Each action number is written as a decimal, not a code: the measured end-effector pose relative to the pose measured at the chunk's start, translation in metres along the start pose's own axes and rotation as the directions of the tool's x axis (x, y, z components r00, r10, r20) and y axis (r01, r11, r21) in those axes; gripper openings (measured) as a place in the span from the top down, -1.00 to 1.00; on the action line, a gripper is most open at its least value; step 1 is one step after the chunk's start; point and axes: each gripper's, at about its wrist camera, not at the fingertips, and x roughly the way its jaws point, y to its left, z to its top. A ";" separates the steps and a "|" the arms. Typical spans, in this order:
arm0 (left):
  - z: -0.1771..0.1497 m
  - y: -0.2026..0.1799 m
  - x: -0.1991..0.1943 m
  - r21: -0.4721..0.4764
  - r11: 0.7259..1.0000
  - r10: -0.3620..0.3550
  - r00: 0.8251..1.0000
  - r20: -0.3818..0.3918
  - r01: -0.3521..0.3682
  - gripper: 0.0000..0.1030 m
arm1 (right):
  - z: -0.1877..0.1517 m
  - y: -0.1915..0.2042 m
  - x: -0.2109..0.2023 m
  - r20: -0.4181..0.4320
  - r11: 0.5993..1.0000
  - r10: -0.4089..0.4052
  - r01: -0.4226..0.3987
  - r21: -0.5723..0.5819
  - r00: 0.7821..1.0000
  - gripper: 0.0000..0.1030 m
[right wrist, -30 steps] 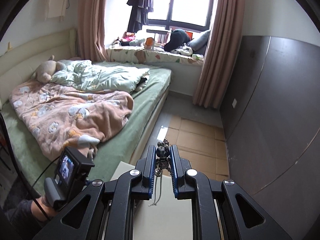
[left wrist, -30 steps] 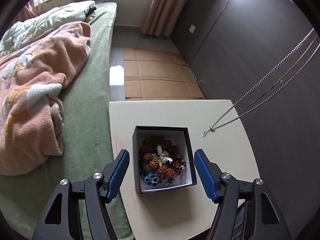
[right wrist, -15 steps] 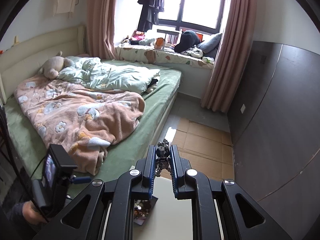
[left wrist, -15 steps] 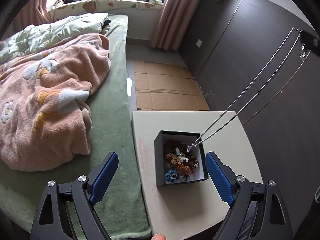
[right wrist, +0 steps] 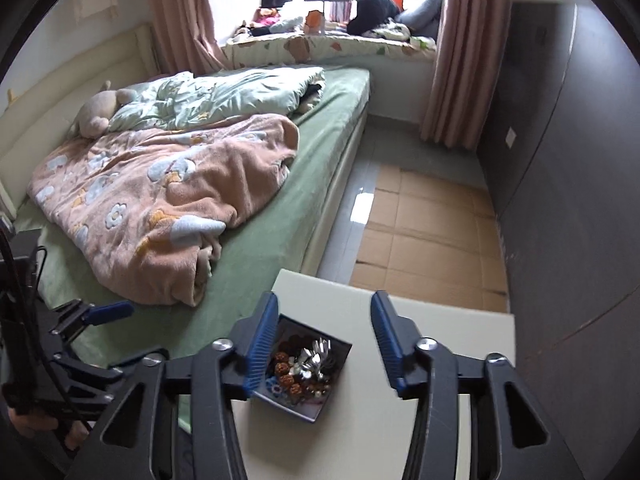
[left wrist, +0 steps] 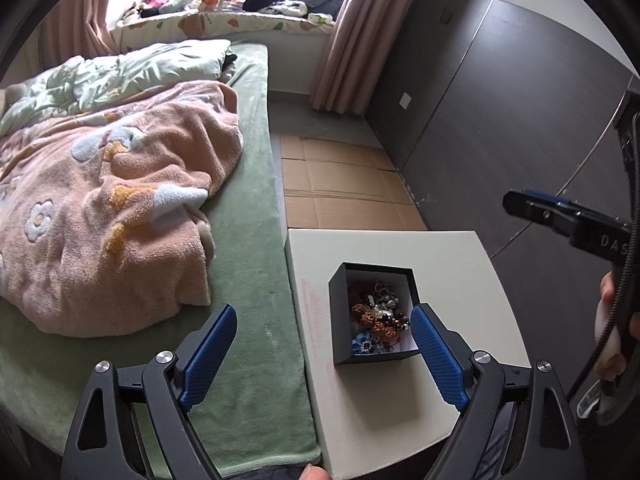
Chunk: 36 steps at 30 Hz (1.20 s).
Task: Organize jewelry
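Blue-padded right tongs (right wrist: 325, 336) hover spread above the jewelry box (right wrist: 340, 354).

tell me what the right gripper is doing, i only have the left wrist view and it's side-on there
Observer: The right gripper is open, with nothing between its fingers.
Operator: where's the box from its camera
Observer: The box sits low and left in the right wrist view, partly behind the left finger, not centred in the gap.
Operator: anything further left i'm missing
Observer: A plush toy lies at the head of the bed.
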 end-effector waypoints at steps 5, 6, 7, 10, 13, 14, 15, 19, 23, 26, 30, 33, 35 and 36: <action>-0.001 -0.013 -0.008 0.012 1.000 -0.002 1.000 0.029 0.002 -0.73 | -0.021 -0.019 -0.004 -0.003 0.998 0.010 -0.010 0.060 1.000 0.05; -0.002 -0.017 -0.009 0.016 1.000 -0.006 0.999 0.035 0.005 -0.73 | -0.026 -0.023 -0.007 0.000 0.997 0.011 -0.011 0.070 1.000 0.05; -0.002 -0.020 -0.011 0.021 1.000 -0.007 0.999 0.039 0.006 -0.75 | -0.031 -0.027 -0.010 0.003 0.996 0.015 -0.015 0.083 1.000 0.05; -0.007 -0.034 -0.018 0.040 0.999 -0.023 0.998 0.060 0.020 -0.96 | -0.048 -0.040 -0.020 0.011 0.991 0.010 -0.011 0.137 1.000 -0.12; -0.014 -0.049 -0.029 0.065 0.997 -0.041 0.995 0.090 0.035 -0.99 | -0.064 -0.050 -0.033 0.023 0.984 -0.007 0.002 0.176 1.000 -0.25; -0.017 -0.056 -0.034 0.078 0.996 -0.040 0.994 0.104 0.032 -0.99 | -0.069 -0.052 -0.037 0.025 0.983 -0.001 -0.004 0.184 1.000 -0.25; -0.019 -0.061 -0.038 0.086 0.996 -0.043 0.992 0.116 0.033 -0.99 | -0.074 -0.054 -0.040 0.025 0.982 0.003 -0.008 0.190 1.000 -0.25; -0.030 -0.084 -0.051 0.107 0.994 -0.051 0.989 0.140 0.036 -0.99 | -0.097 -0.064 -0.059 0.045 0.971 0.005 -0.016 0.239 0.999 -0.55; -0.041 -0.105 -0.062 0.133 0.990 -0.058 0.986 0.157 0.037 -0.99 | -0.124 -0.074 -0.077 0.085 0.953 0.014 -0.039 0.300 0.996 -0.80; -0.051 -0.119 -0.071 0.163 0.986 -0.056 0.983 0.172 0.028 -0.99 | -0.144 -0.079 -0.084 0.079 0.943 0.020 -0.045 0.328 0.997 -0.94; -0.066 -0.134 -0.086 0.178 0.984 -0.064 0.980 0.186 0.030 -0.99 | -0.164 -0.084 -0.098 0.102 0.935 0.008 -0.044 0.351 0.995 -1.00; -0.075 -0.143 -0.097 0.194 0.981 -0.055 0.976 0.209 0.014 -0.99 | -0.176 -0.088 -0.111 0.124 0.932 -0.002 -0.044 0.360 0.992 -1.00; -0.081 -0.147 -0.104 0.191 0.982 -0.033 0.973 0.229 -0.012 -0.99 | -0.183 -0.089 -0.120 0.134 0.931 -0.016 -0.034 0.363 0.991 -1.00; -0.084 -0.148 -0.108 0.192 0.981 -0.027 0.972 0.235 -0.019 -0.99 | -0.187 -0.089 -0.124 0.138 0.930 -0.020 -0.032 0.366 0.990 -1.00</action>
